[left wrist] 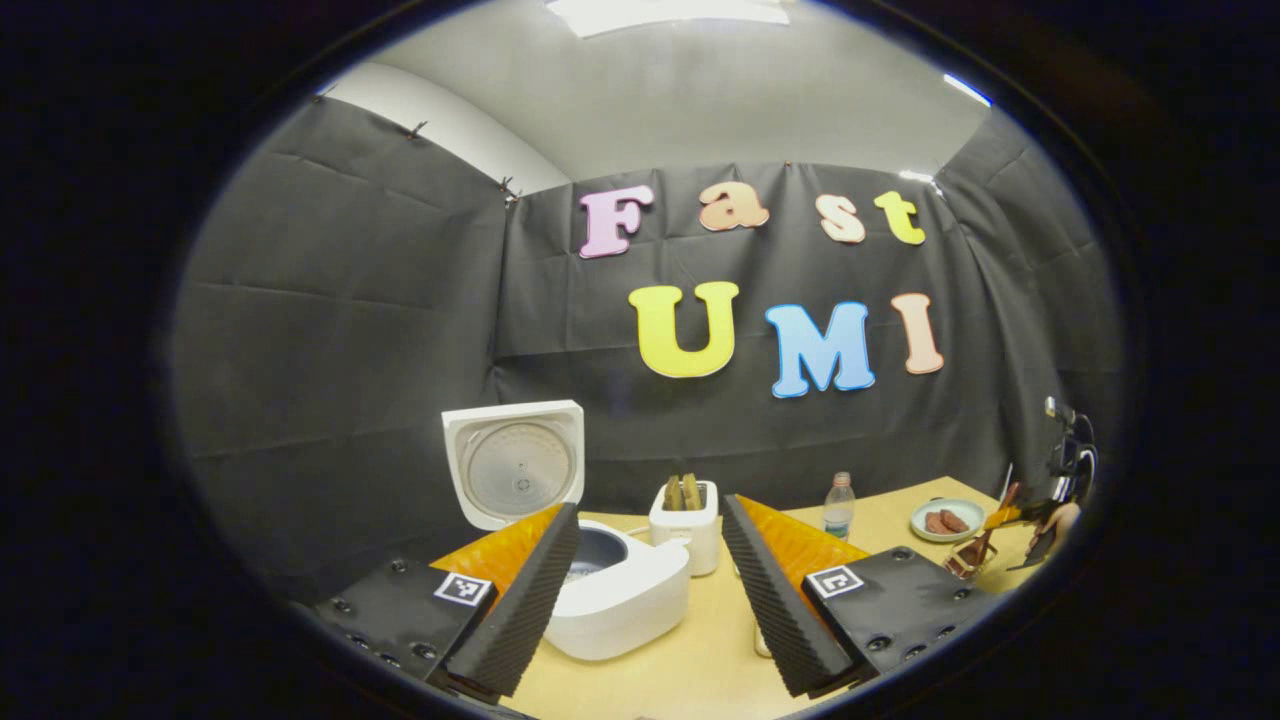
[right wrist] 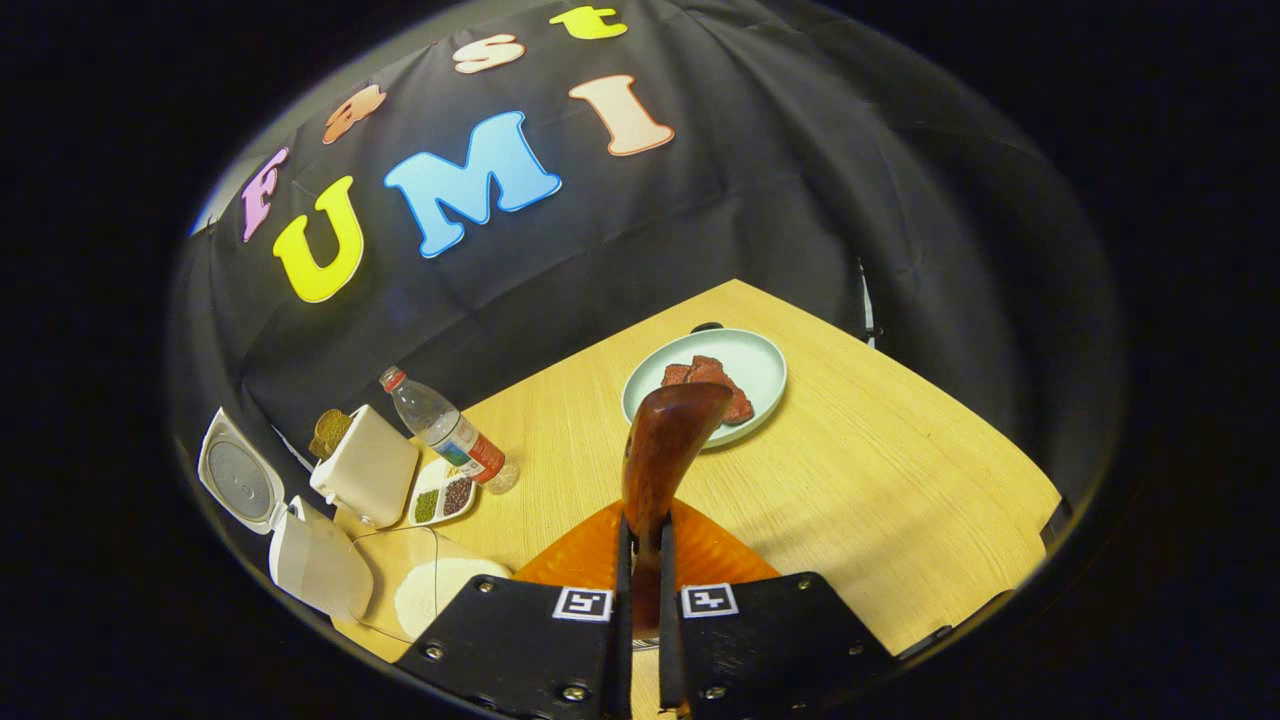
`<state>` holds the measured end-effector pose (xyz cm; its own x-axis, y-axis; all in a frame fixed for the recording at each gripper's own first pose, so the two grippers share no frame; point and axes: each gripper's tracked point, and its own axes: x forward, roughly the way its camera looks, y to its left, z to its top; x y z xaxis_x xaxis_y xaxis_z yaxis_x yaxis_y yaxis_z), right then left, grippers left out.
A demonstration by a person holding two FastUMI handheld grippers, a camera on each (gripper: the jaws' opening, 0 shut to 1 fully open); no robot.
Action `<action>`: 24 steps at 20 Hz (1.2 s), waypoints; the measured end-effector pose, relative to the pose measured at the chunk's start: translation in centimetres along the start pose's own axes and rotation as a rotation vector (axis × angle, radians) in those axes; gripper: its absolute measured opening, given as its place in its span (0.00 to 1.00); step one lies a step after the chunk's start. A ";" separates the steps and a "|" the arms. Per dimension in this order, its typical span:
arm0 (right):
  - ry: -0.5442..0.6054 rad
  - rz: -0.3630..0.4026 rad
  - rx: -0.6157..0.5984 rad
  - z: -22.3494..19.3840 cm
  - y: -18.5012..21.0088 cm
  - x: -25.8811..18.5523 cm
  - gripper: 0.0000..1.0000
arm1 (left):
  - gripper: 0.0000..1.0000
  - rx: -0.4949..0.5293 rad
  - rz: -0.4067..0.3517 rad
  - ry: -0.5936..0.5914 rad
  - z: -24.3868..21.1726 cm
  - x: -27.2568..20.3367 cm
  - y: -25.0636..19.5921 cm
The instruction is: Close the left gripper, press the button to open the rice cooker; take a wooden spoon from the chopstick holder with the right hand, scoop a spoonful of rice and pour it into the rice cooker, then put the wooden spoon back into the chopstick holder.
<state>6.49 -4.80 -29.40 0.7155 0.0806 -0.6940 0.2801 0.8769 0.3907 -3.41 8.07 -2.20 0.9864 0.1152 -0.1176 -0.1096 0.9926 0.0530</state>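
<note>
The booth is hung with black cloth, and a light wooden table (right wrist: 880, 470) carries everything for the job. The rice cooker (left wrist: 612, 590) stands with its lid (left wrist: 515, 462) already thrown up, so the button step looks done, and the left gripper (left wrist: 650, 590) hovers in front of it with its jaws spread wide, holding nothing. The right gripper (right wrist: 640, 560) has its two fingers pressed together on the handle of the wooden spoon (right wrist: 662, 450), which points away from it, the bowl end just before a pale plate (right wrist: 765, 365) with some dark red pieces. In the left gripper view that gripper appears far at the table's right side with the spoon above a wire holder (left wrist: 968, 558) — I judge this the chopstick holder, though it is small. A white heap in a clear bowl (right wrist: 435, 590) lies near the cooker; it is probably the rice. Beside it are a white toaster (right wrist: 365, 465), a bottle (right wrist: 445, 428) and a small dish (right wrist: 440, 495) of seeds. The step in hand seems to be carrying the spoon to the rice. To do it well, the grip should be firm so the handle does not turn, the path should pass clear of the bottle, and the spoon's bowl must face up before it dips — a shallow, slow scoop, then level transport to the open pot.
</note>
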 end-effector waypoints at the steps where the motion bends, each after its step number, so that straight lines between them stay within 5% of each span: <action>1: 0.008 -0.004 -0.007 -0.1 -0.1 -0.2 0.11 | 0.98 0.001 -0.002 0.001 -0.1 0.1 -0.1; 5: -0.036 -0.007 -0.039 0.9 -0.7 -1.3 0.18 | 0.98 -0.004 -0.022 -0.005 0.2 0.8 -0.9; 7: -0.067 -0.033 -0.077 1.7 -1.5 -2.2 0.34 | 0.98 -0.014 -0.035 -0.009 0.3 1.2 -1.2; 8: -0.082 -0.045 -0.099 2.2 -2.0 -2.7 0.59 | 0.98 -0.019 -0.043 -0.010 0.3 1.3 -1.5; 9: -0.102 -0.065 -0.123 2.8 -2.5 -3.3 0.63 | 0.98 -0.024 -0.049 -0.012 0.3 1.5 -1.5; 10: -0.125 -0.084 -0.151 3.4 -2.9 -4.2 0.96 | 0.98 -0.029 -0.054 -0.014 0.2 1.7 -1.5; 24: -0.432 -0.097 -0.371 11.3 1.0 -16.8 0.98 | 0.99 -0.006 0.072 -0.029 3.3 10.1 5.5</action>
<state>1.96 -10.65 -10.50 0.9159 -0.1411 -0.3759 0.1703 0.9843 0.0455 6.31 14.57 0.23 0.9790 0.1849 -0.0852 -0.1808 0.9820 0.0541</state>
